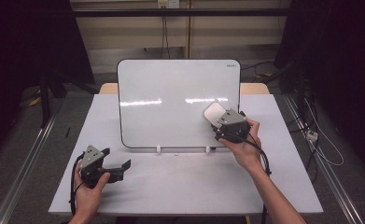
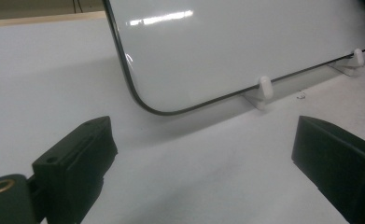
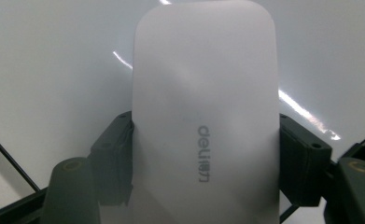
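Observation:
A white whiteboard (image 1: 171, 102) with a thin black rim stands tilted on two small white feet at the table's middle. My right gripper (image 1: 216, 116) is shut on a white rounded eraser (image 1: 214, 112) and holds it flat against the board's lower right part. In the right gripper view the eraser (image 3: 206, 116), marked "deli", sits clamped between both jaws. My left gripper (image 1: 119, 164) rests open near the table's front left. In the left gripper view its jaws stand wide apart, nothing between them, facing the board's lower corner (image 2: 145, 105).
The white table (image 1: 185, 186) has bare surface in front of the board. The board's white feet (image 1: 158, 149) stand near its lower edge. Dark floor, metal rails and cables (image 1: 320, 144) surround the table.

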Motion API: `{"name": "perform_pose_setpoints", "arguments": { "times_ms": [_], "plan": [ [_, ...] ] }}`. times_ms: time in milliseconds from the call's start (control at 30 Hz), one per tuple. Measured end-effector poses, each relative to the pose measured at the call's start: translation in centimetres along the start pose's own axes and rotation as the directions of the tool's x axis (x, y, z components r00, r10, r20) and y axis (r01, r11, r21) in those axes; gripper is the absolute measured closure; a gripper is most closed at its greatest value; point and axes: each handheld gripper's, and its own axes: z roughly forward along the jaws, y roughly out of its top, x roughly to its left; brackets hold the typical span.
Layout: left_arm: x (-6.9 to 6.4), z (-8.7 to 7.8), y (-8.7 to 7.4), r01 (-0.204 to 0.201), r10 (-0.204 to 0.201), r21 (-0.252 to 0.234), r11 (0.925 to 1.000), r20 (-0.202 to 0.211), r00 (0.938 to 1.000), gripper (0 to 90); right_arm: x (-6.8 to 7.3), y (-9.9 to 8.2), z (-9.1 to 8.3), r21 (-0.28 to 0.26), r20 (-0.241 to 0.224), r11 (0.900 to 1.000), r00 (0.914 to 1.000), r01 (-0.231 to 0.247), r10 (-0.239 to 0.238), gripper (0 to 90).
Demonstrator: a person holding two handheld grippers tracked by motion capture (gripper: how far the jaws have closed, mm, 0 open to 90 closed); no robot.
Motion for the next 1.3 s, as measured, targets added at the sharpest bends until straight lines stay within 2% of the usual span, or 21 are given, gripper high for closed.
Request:
{"name": "perform_pose_setpoints", "arguments": {
  "times_ms": [100, 200, 500, 600, 800, 933, 1300],
  "plan": [
    [-0.1, 0.0, 0.0, 0.002, -0.002, -0.006, 1.0000, -0.003, 1.0000, 5.8, 0.0, 0.0, -0.2, 0.000, -0.013, 1.0000, 0.9999, -0.007, 0.007, 31.0],
    [-0.2, -0.1, 0.0, -0.001, 0.001, -0.005, 1.0000, -0.005, 1.0000, 5.8, -0.3, -0.1, -0.3, -0.010, -0.037, 0.9989, 0.9983, -0.045, 0.045, 31.1],
    [-0.2, -0.2, 0.0, -0.007, 0.007, 0.000, 1.0000, -0.008, 0.9999, 5.8, -0.2, -0.5, -0.8, -0.006, -0.051, 0.9983, 0.9971, -0.058, 0.057, 31.2],
    [-0.2, -0.2, 0.0, -0.006, 0.006, -0.002, 1.0000, -0.010, 0.9999, 5.8, -0.2, -0.6, -1.4, -0.022, -0.061, 0.9971, 0.9956, -0.073, 0.071, 31.2],
    [-0.4, -0.1, 0.1, -0.004, 0.004, -0.007, 1.0000, -0.007, 1.0000, 5.8, -0.2, -0.5, -2.8, -0.054, -0.045, 0.9961, 0.9967, -0.070, 0.067, 31.3],
    [-0.4, 0.0, 0.1, -0.011, 0.011, 0.000, 0.9999, -0.004, 0.9999, 5.8, -0.2, -0.8, -3.0, -0.062, -0.054, 0.9944, 0.9952, -0.085, 0.082, 31.2],
    [-0.2, 0.0, 0.0, 0.001, -0.001, -0.007, 1.0000, -0.001, 1.0000, 5.8, 0.3, -1.0, -3.3, -0.069, -0.064, 0.9930, 0.9937, -0.096, 0.092, 31.2]
  ]
}}
